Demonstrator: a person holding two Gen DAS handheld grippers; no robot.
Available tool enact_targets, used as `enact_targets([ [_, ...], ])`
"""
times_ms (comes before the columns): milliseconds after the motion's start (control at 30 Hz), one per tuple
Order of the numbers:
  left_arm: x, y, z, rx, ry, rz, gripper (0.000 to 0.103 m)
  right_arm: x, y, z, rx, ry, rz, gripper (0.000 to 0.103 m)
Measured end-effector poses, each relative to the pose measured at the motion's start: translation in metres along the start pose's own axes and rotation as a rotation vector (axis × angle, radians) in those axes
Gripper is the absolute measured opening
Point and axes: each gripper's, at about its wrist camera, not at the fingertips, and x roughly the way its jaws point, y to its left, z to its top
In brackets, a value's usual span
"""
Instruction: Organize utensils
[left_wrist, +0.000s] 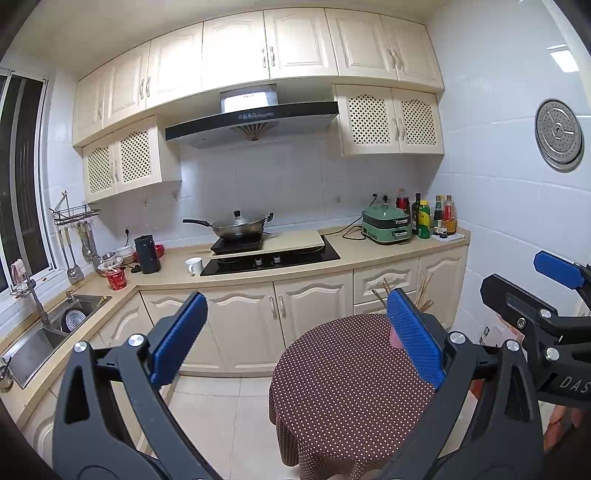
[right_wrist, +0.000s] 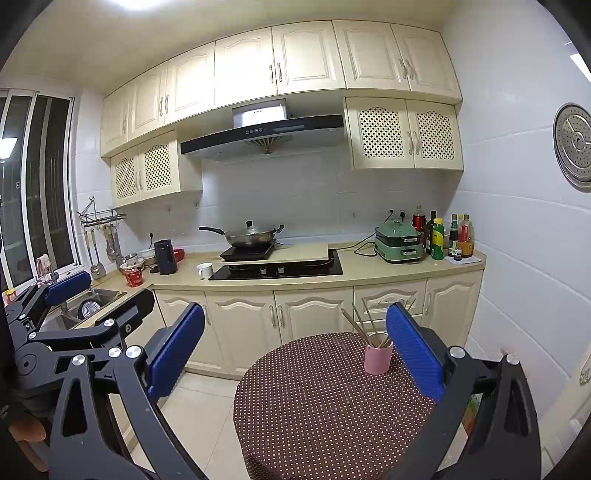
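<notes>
Both tools were held wide apart in the air, above the near edge of the round dotted bench. Nothing was gripped by the left tool or the right tool. A pink cup was seen on the bench's far side, with chopsticks stood inside it.

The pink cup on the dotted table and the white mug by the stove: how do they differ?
The pink cup stands on the round dotted table and holds several chopsticks that lean outward; the white mug stands on the counter beside the black cooktop, with nothing sticking out of it. The mug shows a handle; the cup shows none. Both stand upright, and neither gripper touches either.
</notes>
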Motion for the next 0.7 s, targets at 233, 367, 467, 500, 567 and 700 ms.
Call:
enact_targets([
  [233, -0.0022, -0.0032, -0.0013, 0.002, -0.003, 0.004, 0.096, 0.0008, -0.0004, 0.0010, 0.002, 0.001, 0.000, 0.095],
  [367, -0.0023, -0.0042, -0.0019, 0.002, -0.002, 0.004, 0.096, 0.0003, 0.0001, 0.0011, 0.003, 0.000, 0.000, 0.095],
  [467, -0.0029, -0.0049, -0.0028, 0.002, 0.000, 0.005, 0.096, 0.0003, 0.0001, 0.0006, 0.006, 0.004, 0.000, 0.095],
  [500, -0.0031, -0.0053, -0.0031, 0.002, 0.001, 0.006, 0.096, 0.0001, 0.0003, 0.0004, 0.007, 0.005, 0.000, 0.095],
  [567, -0.0029, -0.0051, -0.0028, 0.003, 0.002, 0.005, 0.096, 0.0011, -0.0009, 0.0006, 0.008, 0.007, -0.001, 0.095],
  [700, -0.0020, -0.0042, -0.0042, 0.004, 0.011, 0.002, 0.096, 0.0026, -0.0021, -0.0006, 0.010, 0.018, -0.003, 0.095],
])
